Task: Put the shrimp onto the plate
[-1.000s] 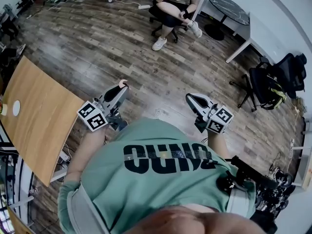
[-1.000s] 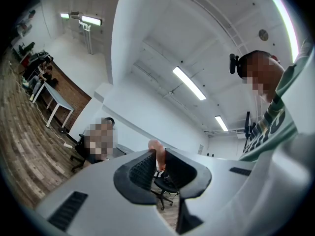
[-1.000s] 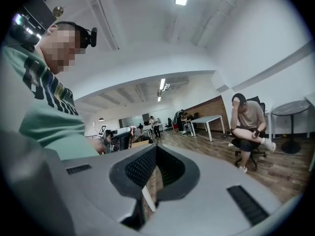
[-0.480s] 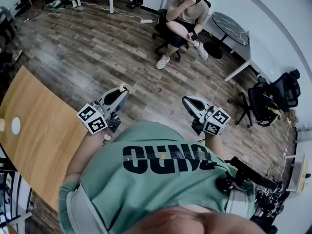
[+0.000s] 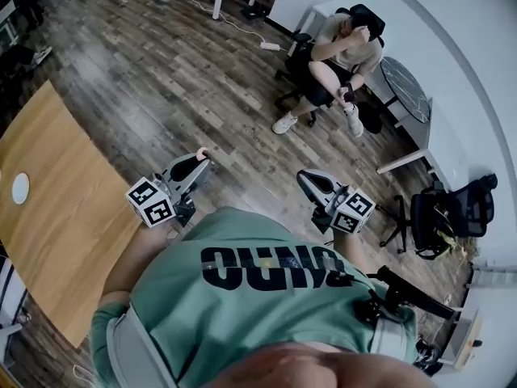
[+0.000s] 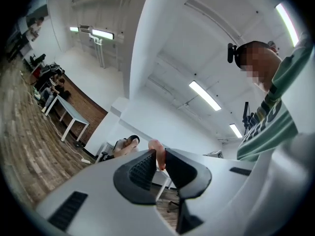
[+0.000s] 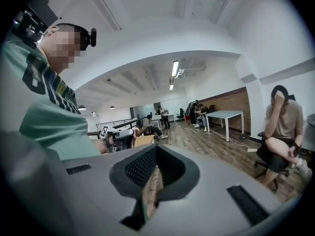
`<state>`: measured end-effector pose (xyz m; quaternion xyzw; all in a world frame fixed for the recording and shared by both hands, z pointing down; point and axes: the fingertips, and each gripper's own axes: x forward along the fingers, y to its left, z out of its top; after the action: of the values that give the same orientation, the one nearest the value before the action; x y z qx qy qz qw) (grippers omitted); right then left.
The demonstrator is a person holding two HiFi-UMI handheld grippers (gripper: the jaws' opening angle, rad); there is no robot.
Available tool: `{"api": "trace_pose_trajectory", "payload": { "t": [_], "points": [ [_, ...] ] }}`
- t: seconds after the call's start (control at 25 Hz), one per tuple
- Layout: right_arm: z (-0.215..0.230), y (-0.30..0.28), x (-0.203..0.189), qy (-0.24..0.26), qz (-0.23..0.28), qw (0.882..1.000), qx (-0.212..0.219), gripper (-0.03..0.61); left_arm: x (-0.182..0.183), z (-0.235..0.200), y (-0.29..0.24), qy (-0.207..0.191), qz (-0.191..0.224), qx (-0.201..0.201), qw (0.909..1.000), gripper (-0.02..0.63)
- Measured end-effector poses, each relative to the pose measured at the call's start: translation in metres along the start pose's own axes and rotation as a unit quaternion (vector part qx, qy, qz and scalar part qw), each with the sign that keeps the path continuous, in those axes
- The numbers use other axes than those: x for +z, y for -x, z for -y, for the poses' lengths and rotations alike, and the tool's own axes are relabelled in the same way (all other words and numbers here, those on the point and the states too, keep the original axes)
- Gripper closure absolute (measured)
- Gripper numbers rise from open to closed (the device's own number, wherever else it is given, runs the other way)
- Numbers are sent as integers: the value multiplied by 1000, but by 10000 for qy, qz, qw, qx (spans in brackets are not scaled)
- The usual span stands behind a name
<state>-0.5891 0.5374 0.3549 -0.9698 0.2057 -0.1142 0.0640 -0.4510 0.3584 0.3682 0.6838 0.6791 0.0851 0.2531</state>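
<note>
A small pink shrimp (image 5: 205, 152) sticks out from the tips of my left gripper (image 5: 202, 160), which is shut on it. In the left gripper view the shrimp (image 6: 156, 153) is pinched between the two dark pads of that gripper (image 6: 160, 157). My right gripper (image 5: 303, 177) is held beside it over the wooden floor, shut, with nothing in it; in its own view this gripper (image 7: 156, 154) shows only floor behind the pads. A small white round plate (image 5: 19, 188) lies on the wooden table (image 5: 65, 217) at the far left, well away from both grippers.
A person sits on a chair (image 5: 335, 59) ahead to the right, with a round dark table (image 5: 404, 87) beside them. A black office chair (image 5: 444, 217) stands at the right. White desks and more seated people (image 7: 150, 124) are farther off.
The whole view has swung: the table has slid left and lower, the seated person has moved right. Both grippers stay in front of the body, the shrimp still in the left one.
</note>
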Motion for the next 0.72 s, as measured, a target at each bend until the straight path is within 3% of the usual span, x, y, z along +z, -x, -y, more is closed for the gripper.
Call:
{"api": "trace_pose_trajectory", "payload": {
  "t": [0.16,0.32,0.48,0.72],
  "points": [
    [40,-34,-4,-34,-32,9990,451,572,-2,-36,-10,-48,54,470,9989,554],
    [106,-50,7,-11,34,9949,1005,572,2,-57,-54,-190,173,890,9957,554],
    [179,-86,27,87,3,9840,1780,572,17,-82,-91,-301,508,1573,9858,554],
    [236,-118,48,271,42,9683,2482,572,29,-102,-129,-473,702,2095,9741,554]
  ]
}}
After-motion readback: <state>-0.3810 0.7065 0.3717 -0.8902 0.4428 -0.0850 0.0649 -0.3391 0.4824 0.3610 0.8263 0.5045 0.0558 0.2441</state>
